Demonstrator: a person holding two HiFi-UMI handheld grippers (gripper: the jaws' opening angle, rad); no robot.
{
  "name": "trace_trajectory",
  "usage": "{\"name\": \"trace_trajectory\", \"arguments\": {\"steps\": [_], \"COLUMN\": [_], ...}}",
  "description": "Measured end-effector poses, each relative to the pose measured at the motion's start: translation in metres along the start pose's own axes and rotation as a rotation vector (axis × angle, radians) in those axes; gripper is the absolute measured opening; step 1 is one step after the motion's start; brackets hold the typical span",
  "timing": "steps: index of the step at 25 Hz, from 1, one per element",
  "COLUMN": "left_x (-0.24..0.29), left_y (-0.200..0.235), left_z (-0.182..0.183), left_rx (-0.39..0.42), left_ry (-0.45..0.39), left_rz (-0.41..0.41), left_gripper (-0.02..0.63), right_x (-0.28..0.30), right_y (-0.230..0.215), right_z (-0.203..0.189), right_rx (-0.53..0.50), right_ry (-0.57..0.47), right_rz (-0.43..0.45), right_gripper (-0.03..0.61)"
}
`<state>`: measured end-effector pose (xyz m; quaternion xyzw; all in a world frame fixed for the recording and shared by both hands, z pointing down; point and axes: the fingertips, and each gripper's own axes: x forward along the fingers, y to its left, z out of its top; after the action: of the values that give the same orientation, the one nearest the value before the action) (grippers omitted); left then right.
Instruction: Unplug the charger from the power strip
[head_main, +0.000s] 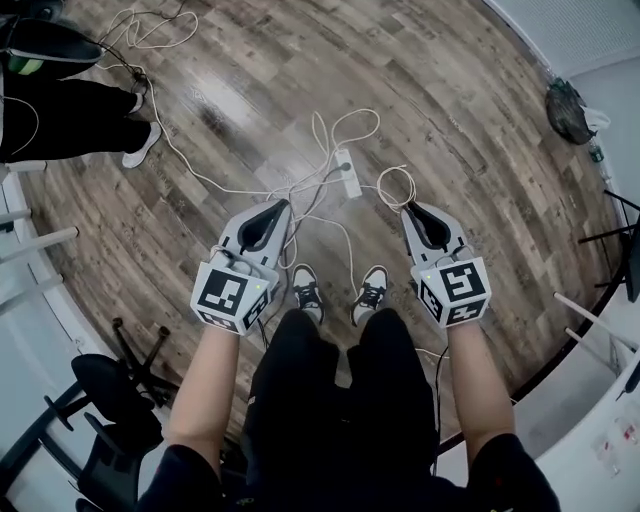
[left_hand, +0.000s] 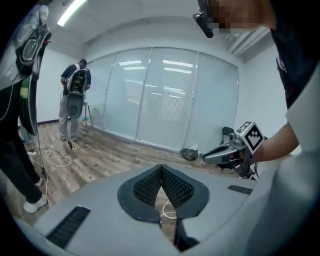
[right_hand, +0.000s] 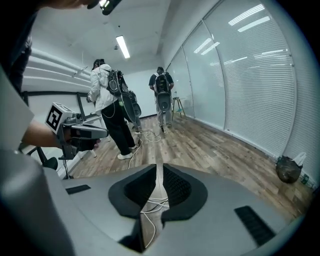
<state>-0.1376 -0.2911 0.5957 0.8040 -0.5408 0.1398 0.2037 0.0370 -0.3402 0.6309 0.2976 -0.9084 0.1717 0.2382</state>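
left hand-held gripper (head_main: 281, 208), right hand-held gripper (head_main: 409, 209), downtilted

No legible text, brand name, number or sign appears in any view. The only printed marks are black-and-white square coded patterns on the marker cube (head_main: 232, 293) of the left gripper (head_main: 282, 206) and on the marker cube (head_main: 455, 288) of the right gripper (head_main: 408, 210). They carry no letters or digits. One face of each cube also shows in the other gripper's view, again with pattern only and nothing that reads as text
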Motion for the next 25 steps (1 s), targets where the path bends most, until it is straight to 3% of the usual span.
{"name": "trace_trajectory", "arguments": {"steps": [4,9,12,19,25], "left_x": [0.048,0.115,0.157,0.25,0.333], "left_y": [0.021,0.044,0.058,0.079,0.092], "left_z": [-0.084,-0.205,-0.265,-0.367,-0.44], "left_rx": [-0.035,0.0,-0.027,-0.011,0.061], "left_ry": [0.031,0.081,0.086,0.092,0.128], "left_rz": [-0.001,-0.03,-0.055,-0.157,-0.216], "left_gripper": [0.02,0.02,0.02,0.02,0.02], "right_x": [0.062,0.142,0.19,0.283,0.342], "right_y": [-0.018,-0.039,-0.051,-0.057,-0.075], "right_z": [-0.086,-0.198,-0.27,-0.425,-0.495], "right_rx": [0.039,0.076,0.087,0.056,0.03], "right_ry": [0.044,0.094,0.146,0.253,0.271], "right_rz": [0.033,0.072,0.095,0.156,0.123], "right_gripper": [0.078,0.097,0.097,0.097,0.101]}}
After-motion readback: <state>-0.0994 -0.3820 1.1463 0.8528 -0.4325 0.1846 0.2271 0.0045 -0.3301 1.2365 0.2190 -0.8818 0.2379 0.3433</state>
